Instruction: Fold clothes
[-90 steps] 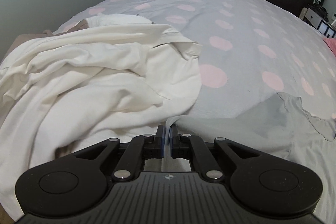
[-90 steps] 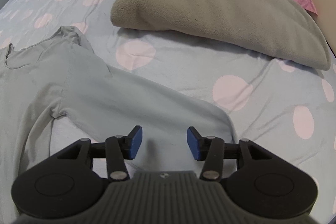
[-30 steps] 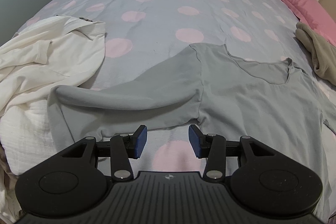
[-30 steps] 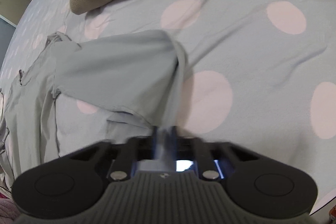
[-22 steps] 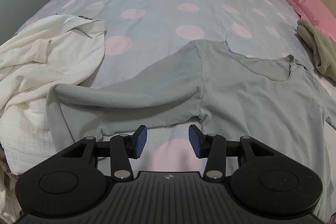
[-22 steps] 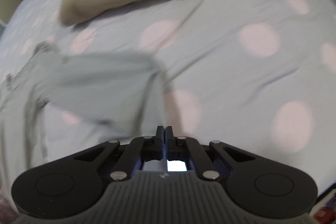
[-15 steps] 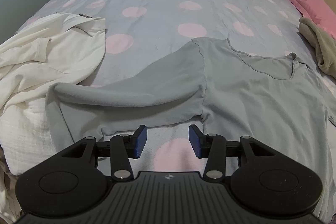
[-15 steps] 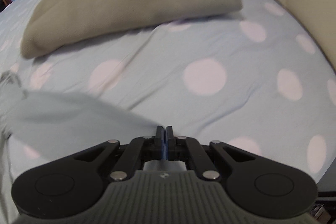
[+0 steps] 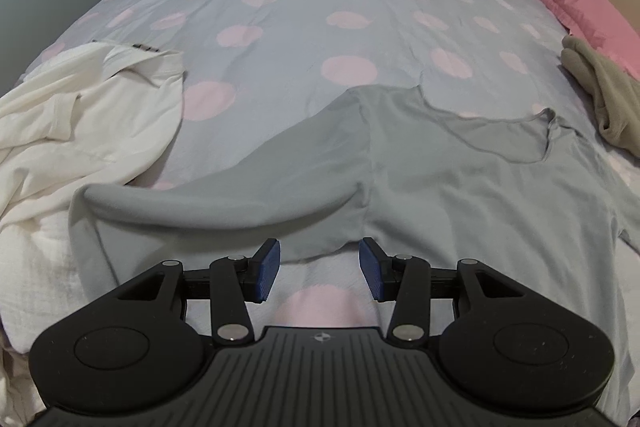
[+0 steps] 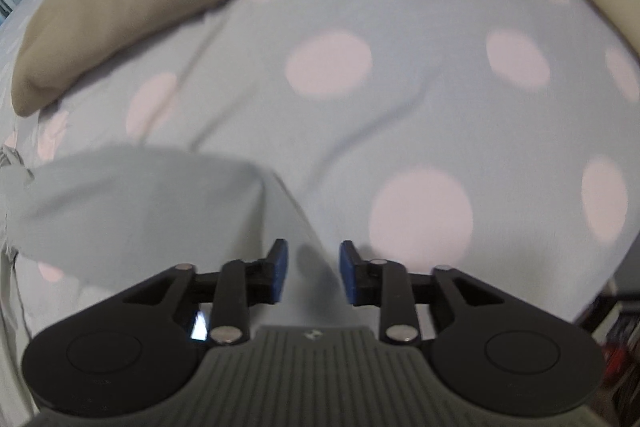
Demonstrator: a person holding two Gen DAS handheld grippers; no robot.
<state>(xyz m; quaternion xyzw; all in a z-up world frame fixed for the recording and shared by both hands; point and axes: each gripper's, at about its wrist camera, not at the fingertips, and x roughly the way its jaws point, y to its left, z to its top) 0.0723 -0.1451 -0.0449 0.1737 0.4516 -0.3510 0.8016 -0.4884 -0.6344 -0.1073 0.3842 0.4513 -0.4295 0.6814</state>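
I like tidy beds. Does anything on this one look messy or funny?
Yes. The white garment lies crumpled in a heap at the bed's edge. The grey shirt lies spread out, but its sleeve is doubled over instead of flat.

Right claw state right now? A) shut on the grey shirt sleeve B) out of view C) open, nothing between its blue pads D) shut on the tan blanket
C: the right claw has its jaws apart with only polka-dot bedsheet showing in the gap, and the grey long-sleeved shirt's sleeve lies loose to its left.
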